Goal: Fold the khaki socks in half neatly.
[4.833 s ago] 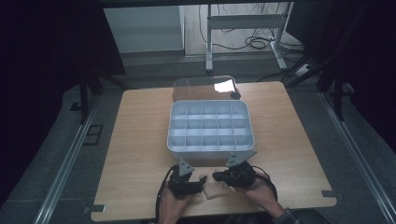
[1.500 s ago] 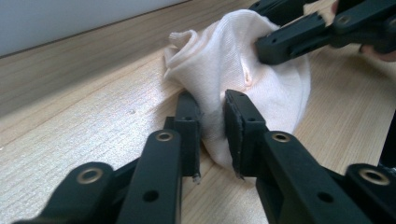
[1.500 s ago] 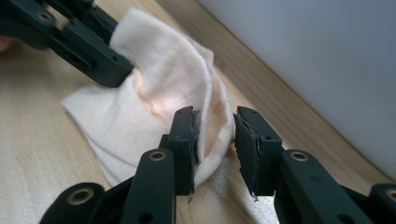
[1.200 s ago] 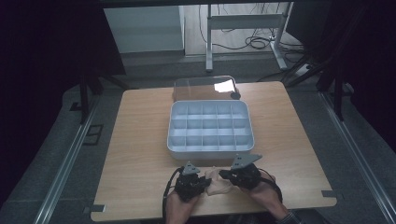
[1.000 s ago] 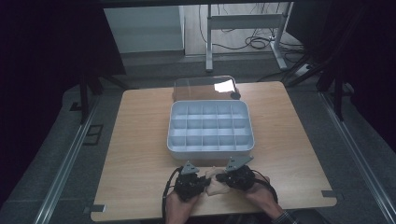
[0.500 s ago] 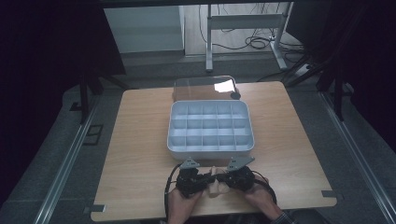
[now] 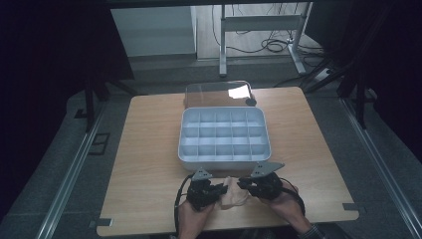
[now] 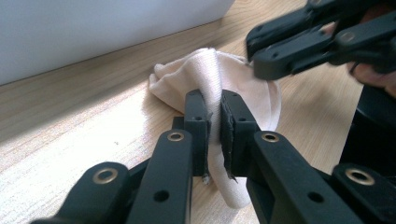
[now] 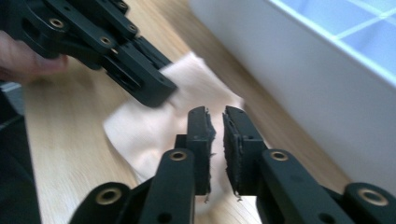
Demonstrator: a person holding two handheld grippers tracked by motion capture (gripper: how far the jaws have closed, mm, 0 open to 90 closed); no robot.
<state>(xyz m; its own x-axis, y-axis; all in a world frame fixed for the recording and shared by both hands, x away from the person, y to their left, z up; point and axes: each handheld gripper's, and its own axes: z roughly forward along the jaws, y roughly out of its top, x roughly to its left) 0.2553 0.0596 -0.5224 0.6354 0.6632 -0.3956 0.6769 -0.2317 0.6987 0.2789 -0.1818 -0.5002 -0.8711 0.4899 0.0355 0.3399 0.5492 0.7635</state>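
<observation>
Cloth (image 8: 219, 79) is pinched by left gripper (image 8: 215, 126) fingers, its end hidden; right gripper (image 9: 218, 140) fingers just parted, empty.

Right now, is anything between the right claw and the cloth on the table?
Nothing visible. The right claw hangs just over the beige cloth, its jaws having just opened, with a narrow empty gap. The left claw pinches a fold beside it, not between them.

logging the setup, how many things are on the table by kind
compartment box: 1
clear lid: 1
beige cloth: 1
black tools: 2, left tool shut on the cloth, right tool open with nothing between its pads
total: 5
</observation>
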